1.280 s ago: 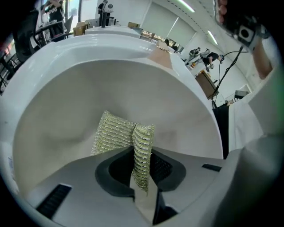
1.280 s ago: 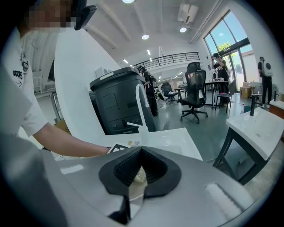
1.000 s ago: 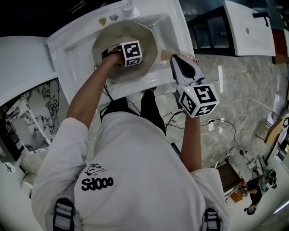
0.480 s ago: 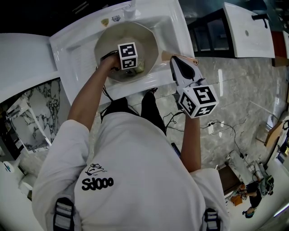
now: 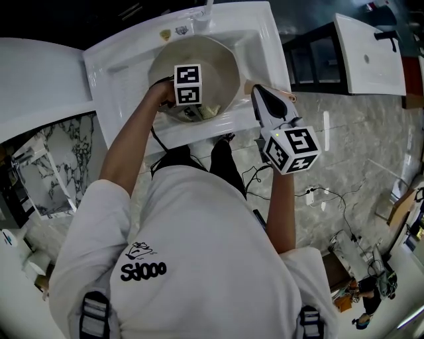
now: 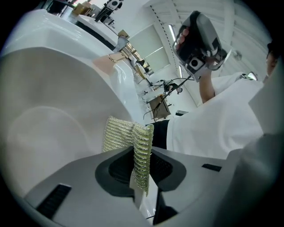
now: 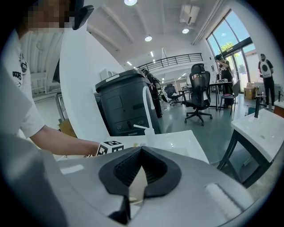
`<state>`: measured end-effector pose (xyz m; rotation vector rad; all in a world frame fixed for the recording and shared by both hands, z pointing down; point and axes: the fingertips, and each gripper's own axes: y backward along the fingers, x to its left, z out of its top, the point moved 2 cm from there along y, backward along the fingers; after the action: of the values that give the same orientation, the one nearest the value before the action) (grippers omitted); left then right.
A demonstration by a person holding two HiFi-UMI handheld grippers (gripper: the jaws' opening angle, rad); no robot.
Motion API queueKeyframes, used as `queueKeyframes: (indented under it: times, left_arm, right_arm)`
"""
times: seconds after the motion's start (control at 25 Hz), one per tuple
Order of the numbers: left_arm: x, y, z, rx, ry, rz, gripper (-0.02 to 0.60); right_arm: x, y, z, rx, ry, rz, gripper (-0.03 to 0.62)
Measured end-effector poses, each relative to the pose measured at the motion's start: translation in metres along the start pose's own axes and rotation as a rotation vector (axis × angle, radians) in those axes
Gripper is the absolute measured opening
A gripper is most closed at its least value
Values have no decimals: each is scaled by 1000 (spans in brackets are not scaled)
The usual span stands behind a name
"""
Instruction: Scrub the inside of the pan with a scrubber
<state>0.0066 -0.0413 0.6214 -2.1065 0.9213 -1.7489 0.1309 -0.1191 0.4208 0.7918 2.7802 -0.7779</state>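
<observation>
A beige pan (image 5: 222, 63) sits in the white sink (image 5: 122, 69). Its pale inner wall (image 6: 49, 115) fills the left gripper view. My left gripper (image 5: 199, 108) reaches down into the pan near its front side, shut on a yellow-green mesh scrubber (image 6: 135, 146), which also shows under the marker cube as the scrubber (image 5: 208, 111). The scrubber's free end rests against the pan's inside. My right gripper (image 5: 257, 91) is at the pan's right edge, shut on the tan pan handle (image 7: 137, 179); the handle's end (image 5: 286, 93) sticks out beside it.
A faucet (image 5: 203, 12) stands at the sink's back edge. A second white basin (image 5: 371, 49) is at the far right over a marble floor with cables (image 5: 324, 182). The right gripper view shows a soap pump (image 7: 148, 126) and a dark bin (image 7: 124, 106).
My left gripper has slid the scrubber across the pan's inside toward its front side. The right gripper has kept its hold on the handle.
</observation>
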Motion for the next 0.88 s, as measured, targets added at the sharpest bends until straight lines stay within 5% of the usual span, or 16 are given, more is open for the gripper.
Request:
queueKeyframes:
  times: [0.16,0.44,0.72,0.88]
  left_arm:
    - [-6,5,-11,16,18,-27,74]
    - [20,-4,-31,179,66,85,72]
    - [65,-3,-49,320,117,271,73]
    - [90,14,-60,324,162,382,72]
  right_arm:
    - [4,-5,0,4,3,17,9]
    - [4,-11,-2,22,3,27,9]
    - [-4,-12,-7,36,-8,16,9]
    - [-9,-13,-9,42,-15,16,9]
